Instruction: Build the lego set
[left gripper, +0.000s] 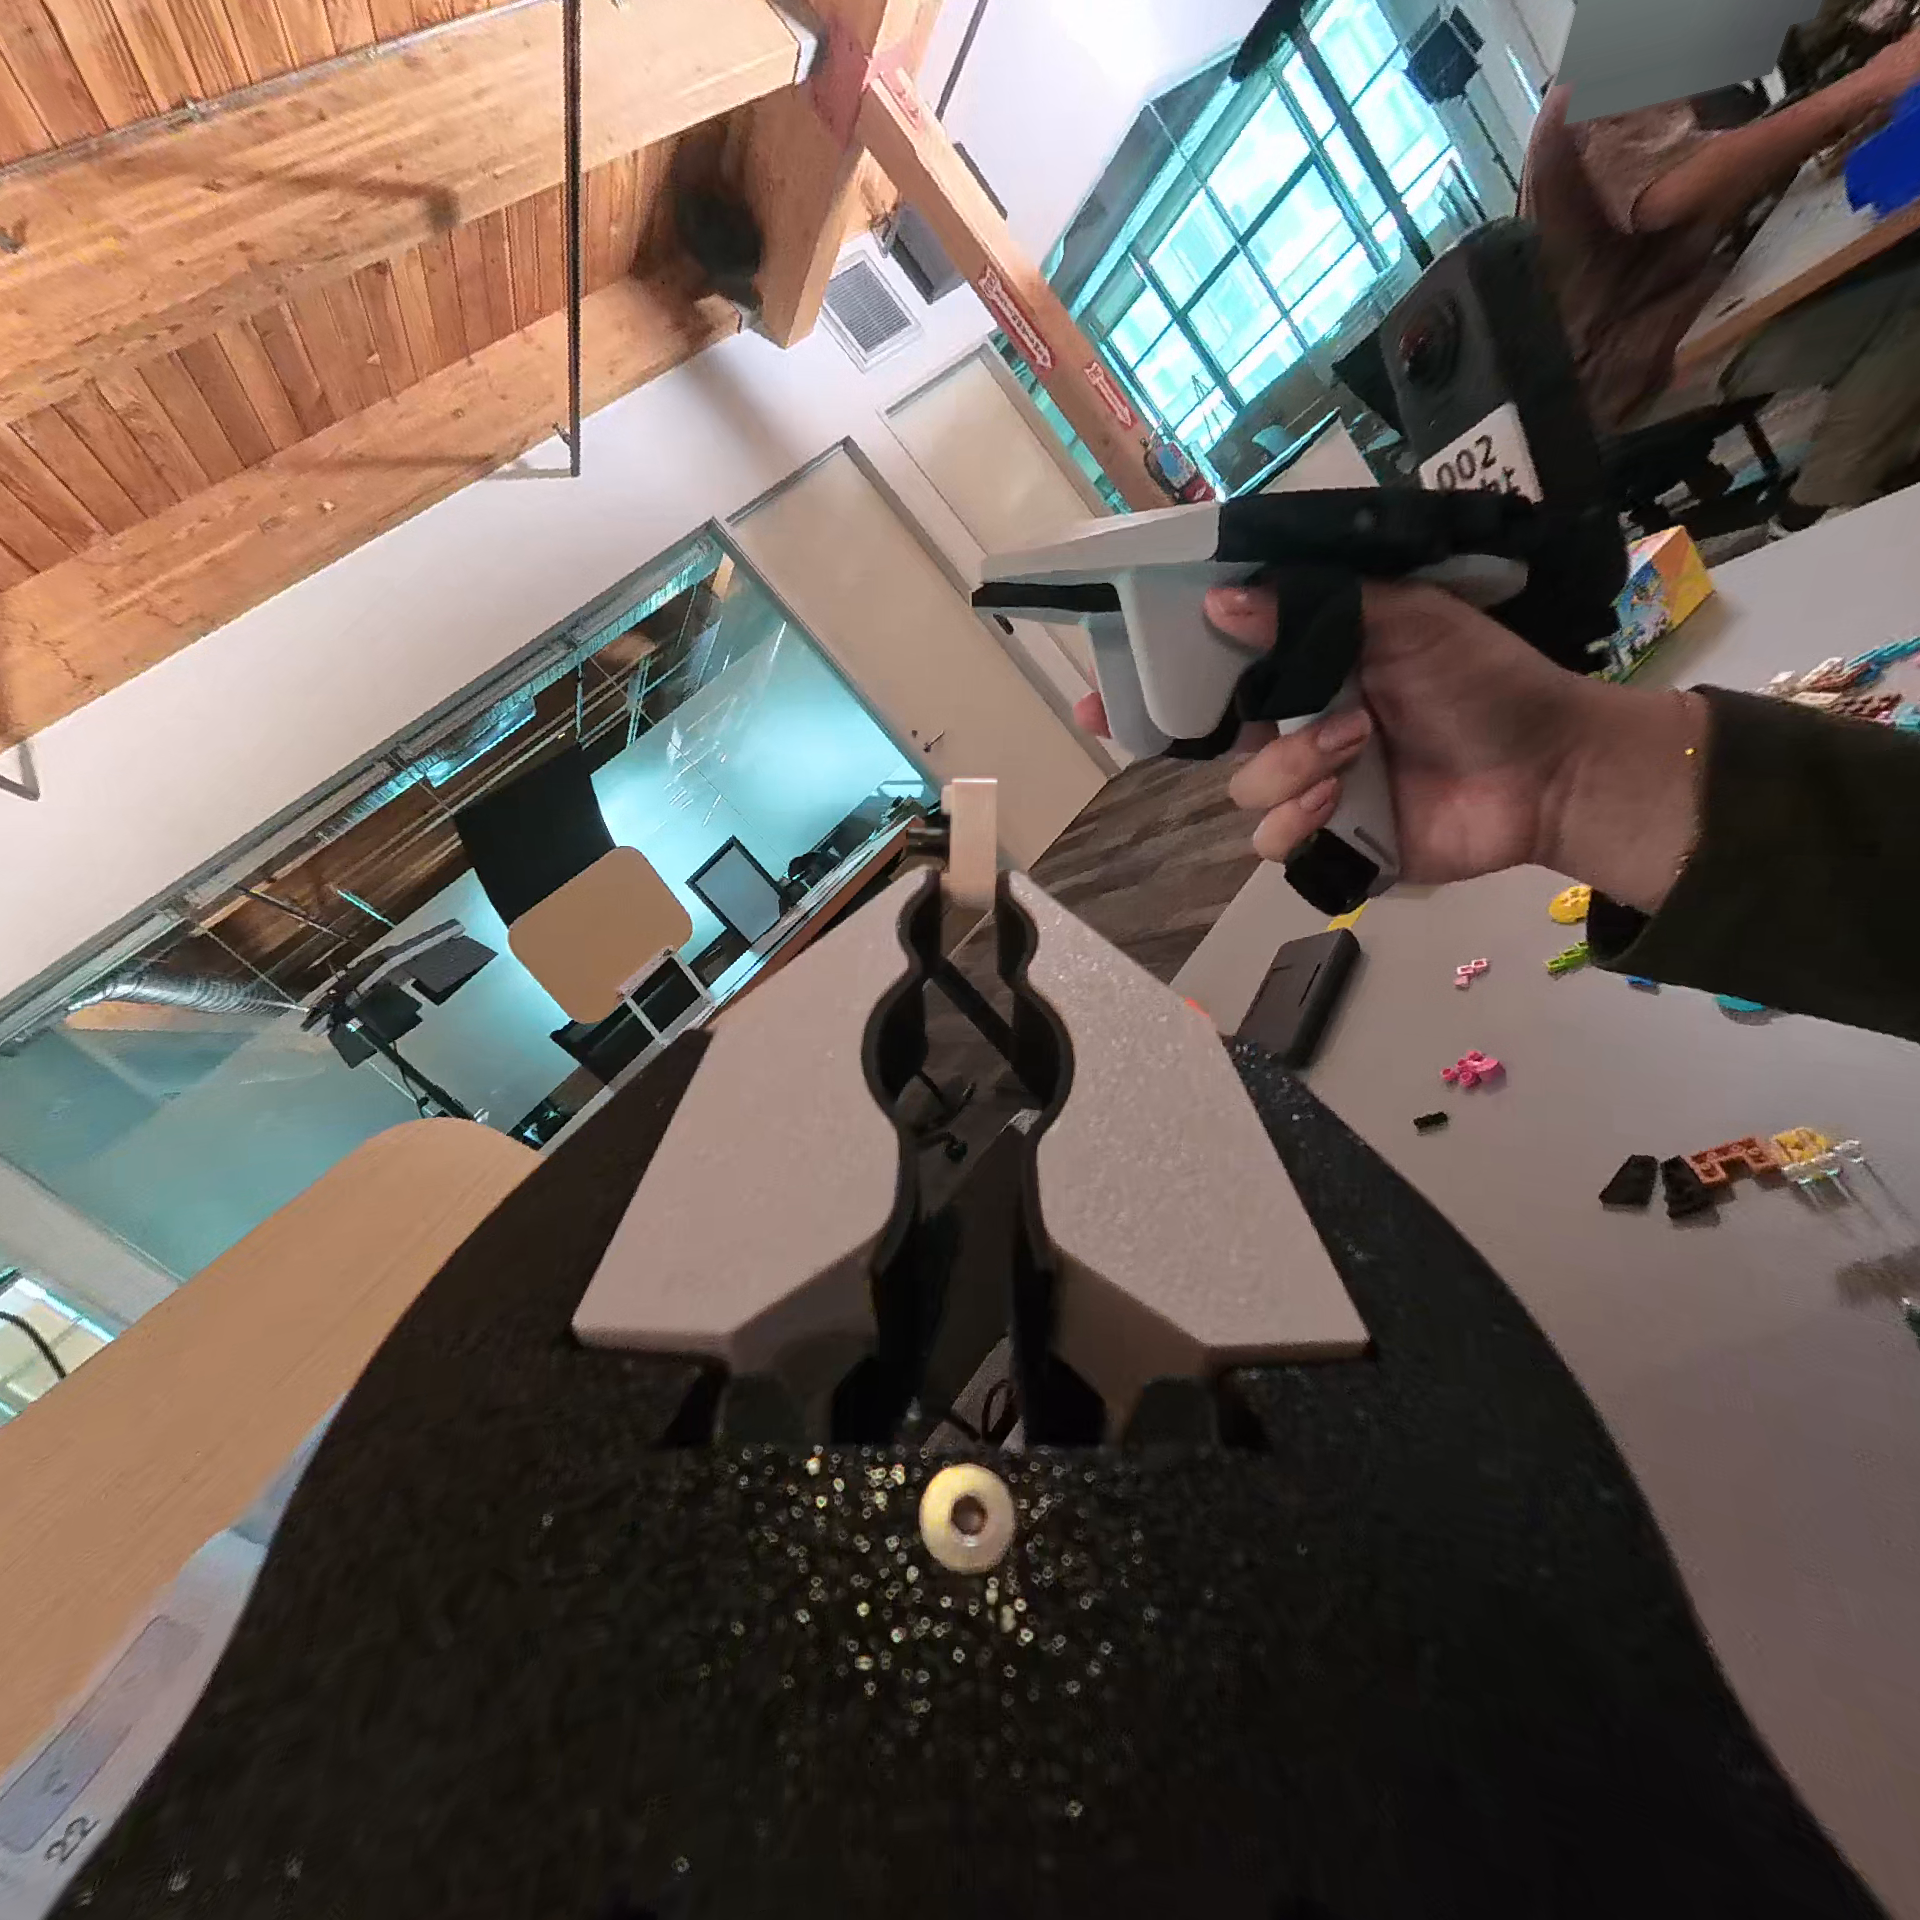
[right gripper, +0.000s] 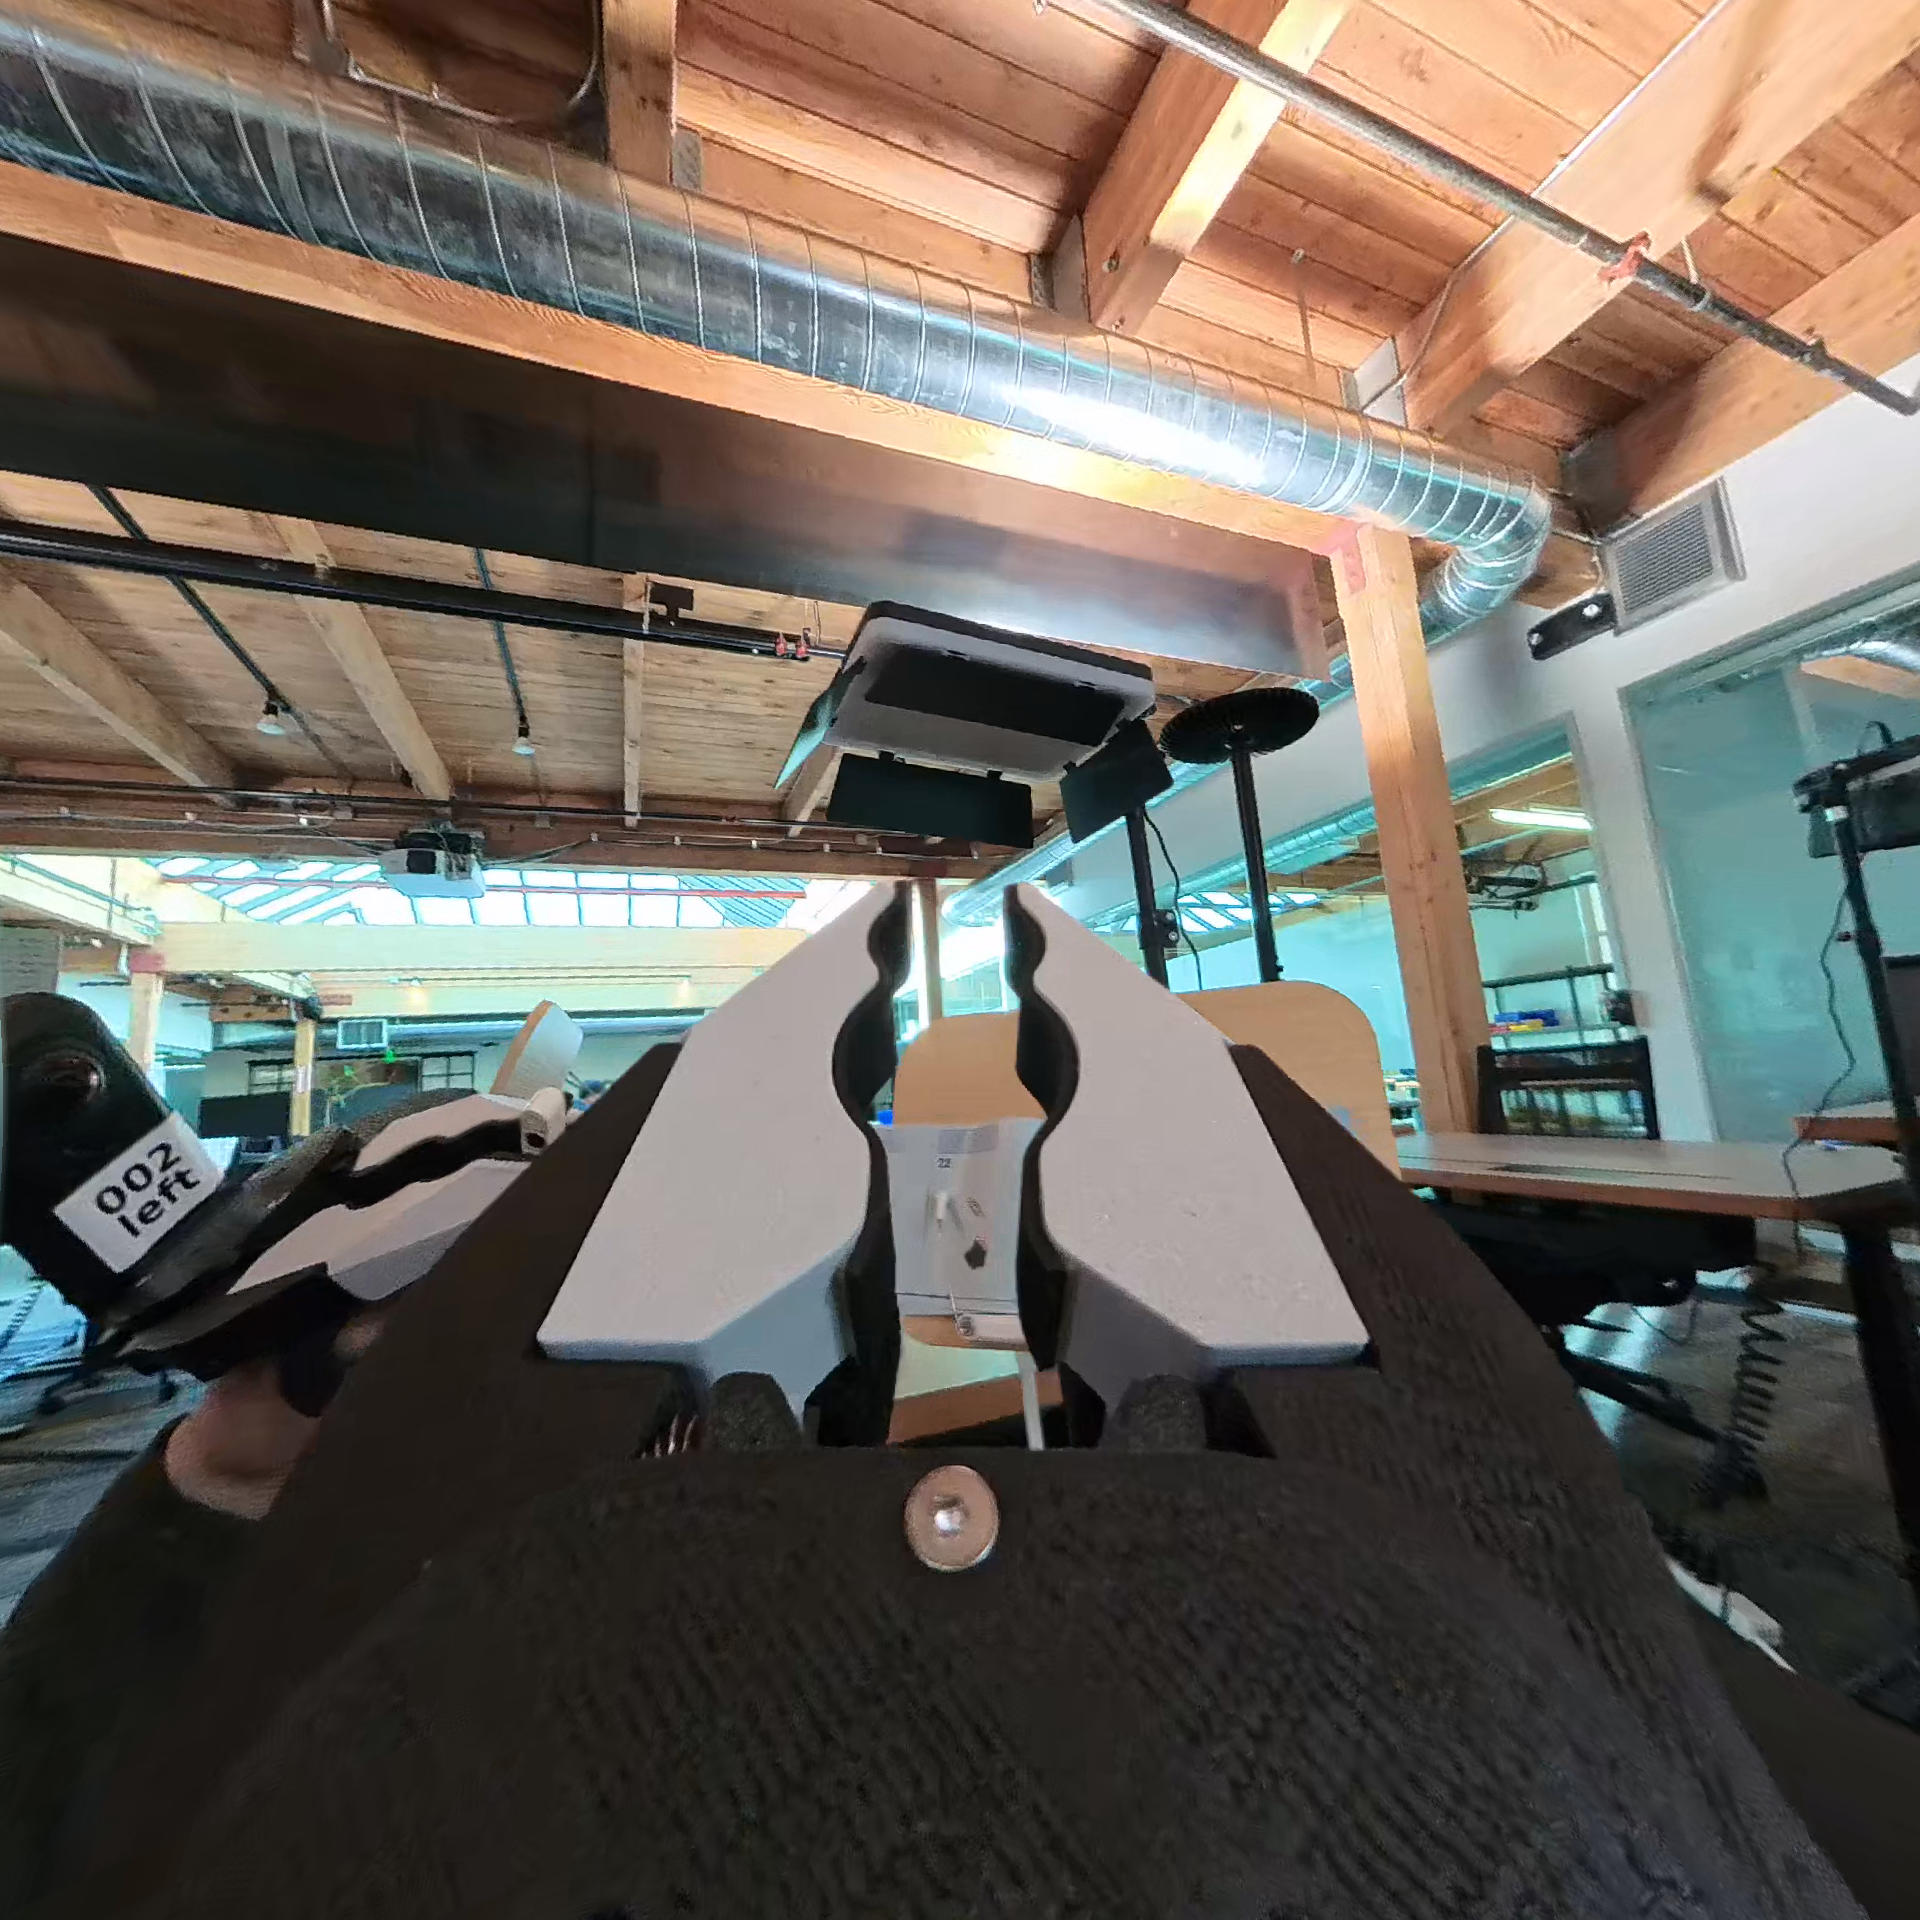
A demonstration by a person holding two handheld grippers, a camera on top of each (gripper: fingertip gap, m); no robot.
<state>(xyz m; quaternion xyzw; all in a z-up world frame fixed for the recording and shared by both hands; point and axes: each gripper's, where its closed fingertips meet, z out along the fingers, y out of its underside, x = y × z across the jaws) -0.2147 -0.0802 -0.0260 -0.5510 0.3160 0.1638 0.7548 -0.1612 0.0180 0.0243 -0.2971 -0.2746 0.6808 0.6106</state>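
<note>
My left gripper point(left gripper: 971, 888) is shut on a small white Lego piece point(left gripper: 975, 836) that sticks out past its fingertips. It is raised off the grey table point(left gripper: 1558, 1403) and tilted towards the room. My right gripper point(right gripper: 961, 904) has a narrow gap between its jaws and nothing in it. It also shows in the left wrist view point(left gripper: 992, 608), held in a hand above and to the right of the left one. In the right wrist view the left gripper point(right gripper: 535, 1127) is at the left with the white piece point(right gripper: 542, 1120) at its tip. Loose Lego pieces point(left gripper: 1725, 1164) lie on the table.
More pieces lie around: pink point(left gripper: 1470, 1070), yellow point(left gripper: 1569, 902), and a pile point(left gripper: 1829, 686) by a colourful box point(left gripper: 1662, 582). A black box point(left gripper: 1299, 992) sits on the table. An instruction sheet point(right gripper: 956, 1216) leans on a tan board point(right gripper: 1278, 1039). A person point(left gripper: 1683, 197) sits at a far table. Left tips to right tips: about 12 cm.
</note>
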